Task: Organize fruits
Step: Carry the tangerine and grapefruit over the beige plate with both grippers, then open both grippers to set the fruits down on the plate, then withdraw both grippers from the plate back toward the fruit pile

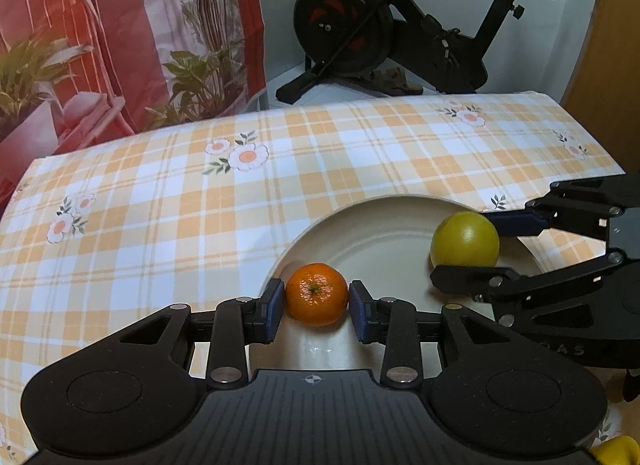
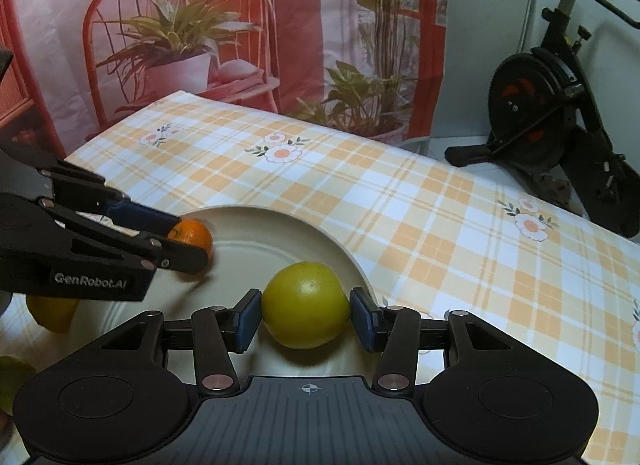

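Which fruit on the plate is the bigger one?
The yellow-green fruit, between the right tongs. It is plainly larger than the orange mandarin that the left tongs grip on the same plate.

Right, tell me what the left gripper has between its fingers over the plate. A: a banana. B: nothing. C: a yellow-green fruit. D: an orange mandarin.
D: the left gripper has its blue pads against both sides of the orange mandarin over the plate; the right gripper holds the yellow-green fruit.
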